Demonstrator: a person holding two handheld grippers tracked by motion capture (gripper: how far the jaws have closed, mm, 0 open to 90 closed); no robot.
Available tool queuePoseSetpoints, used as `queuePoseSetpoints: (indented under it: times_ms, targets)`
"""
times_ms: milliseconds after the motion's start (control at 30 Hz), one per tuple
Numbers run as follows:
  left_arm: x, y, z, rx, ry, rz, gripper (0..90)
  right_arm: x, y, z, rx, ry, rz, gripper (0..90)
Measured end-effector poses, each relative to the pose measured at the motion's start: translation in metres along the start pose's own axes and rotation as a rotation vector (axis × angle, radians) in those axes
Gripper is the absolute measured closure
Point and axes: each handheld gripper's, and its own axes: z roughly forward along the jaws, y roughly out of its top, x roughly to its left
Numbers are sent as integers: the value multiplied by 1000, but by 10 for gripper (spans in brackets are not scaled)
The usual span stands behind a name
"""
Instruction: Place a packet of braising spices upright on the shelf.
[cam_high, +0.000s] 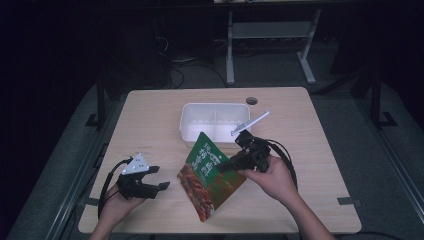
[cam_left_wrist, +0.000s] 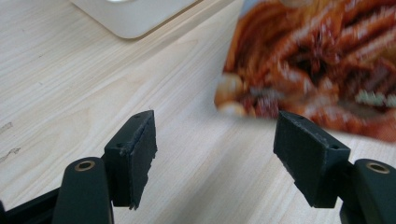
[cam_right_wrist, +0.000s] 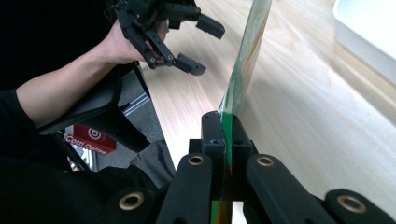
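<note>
Right gripper (cam_high: 223, 167) pinches packet (cam_high: 210, 172) edge, left gripper (cam_high: 161, 177) spread beside it, bare table (cam_high: 150, 115) around, tray (cam_high: 192, 127) behind.

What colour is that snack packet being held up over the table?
Mostly green, with a red-brown food photo on its lower part. The packet shows best in the high view.

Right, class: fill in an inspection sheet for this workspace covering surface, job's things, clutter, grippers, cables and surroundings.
Surface: light wooden table, round grommet hole at the far edge.
Job's things: green snack packet, held up edge-on; white divided container behind it.
Clutter: nothing seen.
Grippers: left gripper open, holding nothing, beside the packet; right gripper shut on the packet's edge.
Cables: black cable loops from the right gripper.
Surroundings: dark room, grey floor, white desk frame behind.
</note>
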Motion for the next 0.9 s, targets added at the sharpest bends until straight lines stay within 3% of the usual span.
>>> queuePoseSetpoints:
  times_ms: [233, 900]
  targets:
    - [0, 0, 1, 4, -2, -1, 296, 10, 15, -16, 8, -38, -37, 898]
    - [1, -1, 3, 28, 3, 5, 270, 12, 47, -47, 21, -98, -54, 898]
